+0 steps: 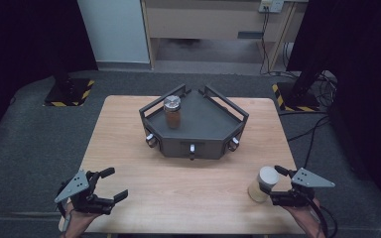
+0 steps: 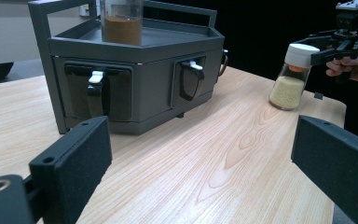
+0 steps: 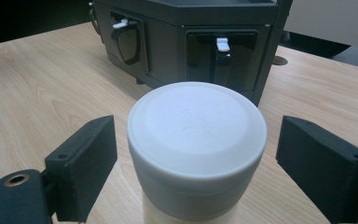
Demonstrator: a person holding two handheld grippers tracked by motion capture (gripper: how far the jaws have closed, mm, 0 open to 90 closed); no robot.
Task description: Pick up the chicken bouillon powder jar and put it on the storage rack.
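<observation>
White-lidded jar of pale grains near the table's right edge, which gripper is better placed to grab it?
Right. The right gripper has open fingers either side of the white-lidded jar; the left gripper sits across the table.

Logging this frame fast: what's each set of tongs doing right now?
Left tongs: open, holding nothing.
Right tongs: open, jaws either side of the white-capped jar, not gripping it.

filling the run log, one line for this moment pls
left gripper: open, empty | right gripper: open around white-capped jar, not gripping | brown jar: on grey rack
</observation>
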